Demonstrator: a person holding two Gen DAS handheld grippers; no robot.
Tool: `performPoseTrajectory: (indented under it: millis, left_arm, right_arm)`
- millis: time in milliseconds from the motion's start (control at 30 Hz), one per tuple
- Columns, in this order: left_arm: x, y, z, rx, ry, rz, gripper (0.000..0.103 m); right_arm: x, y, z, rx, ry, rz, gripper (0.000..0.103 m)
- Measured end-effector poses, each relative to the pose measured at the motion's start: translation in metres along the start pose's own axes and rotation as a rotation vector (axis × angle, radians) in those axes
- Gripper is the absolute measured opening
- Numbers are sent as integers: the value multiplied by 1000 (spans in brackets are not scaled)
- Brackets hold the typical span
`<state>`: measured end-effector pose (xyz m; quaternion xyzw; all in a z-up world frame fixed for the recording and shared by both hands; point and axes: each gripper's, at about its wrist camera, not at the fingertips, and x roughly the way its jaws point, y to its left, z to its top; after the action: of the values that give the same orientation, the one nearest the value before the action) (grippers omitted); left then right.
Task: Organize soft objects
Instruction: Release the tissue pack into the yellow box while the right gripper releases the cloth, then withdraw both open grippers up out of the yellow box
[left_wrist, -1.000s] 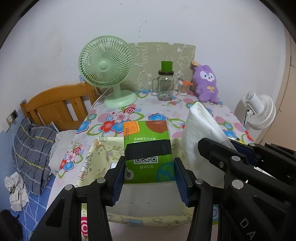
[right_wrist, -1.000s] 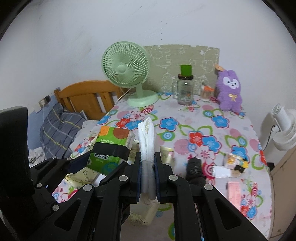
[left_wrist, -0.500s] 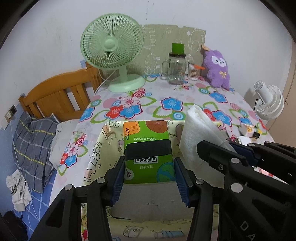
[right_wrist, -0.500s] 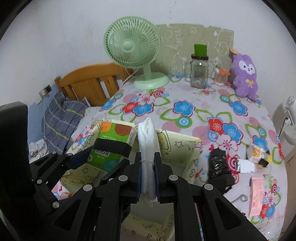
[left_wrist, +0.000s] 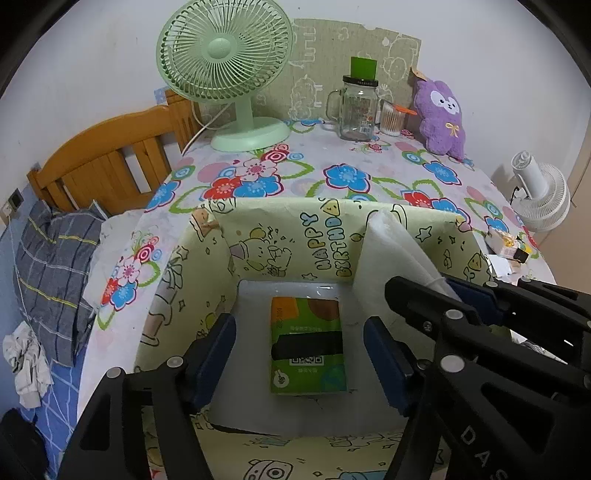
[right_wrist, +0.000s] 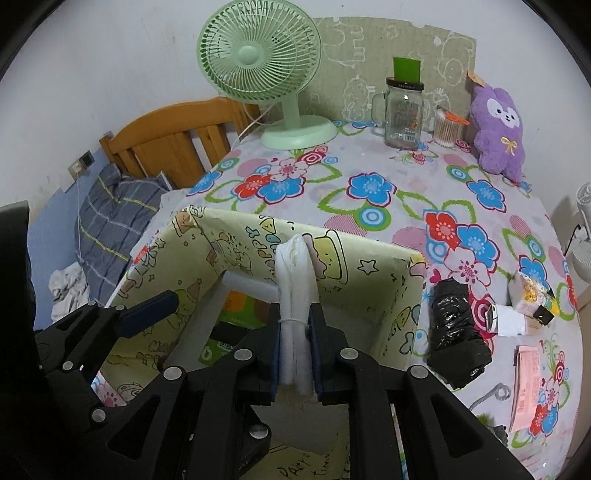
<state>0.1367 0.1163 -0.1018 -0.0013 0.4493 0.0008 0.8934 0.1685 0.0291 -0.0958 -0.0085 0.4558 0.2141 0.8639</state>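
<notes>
left tongs (left_wrist: 299, 354) jaws opening, pads clear of the green tissue pack (left_wrist: 307, 347) lying flat on the box floor | right tongs (right_wrist: 294, 341) pinching the white folded cloth (right_wrist: 294, 295) upright, jaws easing apart | yellow cartoon box (left_wrist: 321, 236) on the flowered bench (right_wrist: 369, 206) | beyond: fan (right_wrist: 258, 59), jar (right_wrist: 402, 110), purple plush (right_wrist: 498, 129)

"HAPPY BIRTHDAY" on box (left_wrist: 325, 240) wall
</notes>
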Motion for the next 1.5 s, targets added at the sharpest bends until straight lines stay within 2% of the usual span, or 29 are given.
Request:
performPoseTrajectory:
  millis: [67,133,233,433,600,1067,1500]
  left_arm:
    - [0,0,0,-1,1,-5,79]
    - [-1,0,-1,-6,2,-12,85]
    - [-4,0,0,-15,-2,-18,87]
    - [-13,-3,0,-19,-15,-38,89]
    - [-26,-9,2,-11,-46,-37,90]
    - [-59,-29,5,-9,-124,-5,97]
    - [-91,-53,5,11,-191,10,103]
  right_arm:
    - [0,-1,0,4,3,-6,32]
    - [-2,-4,0,16,-2,-14,57]
    - [-7,-5,-1,27,-24,2,64]
    - [-20,-5,-1,2,-57,-24,78]
    - [-34,-7,0,-2,-85,-28,85]
    - [-77,-15,-4,-7,-157,-51,85]
    - [-119,-29,-11,3,-242,-85,95]
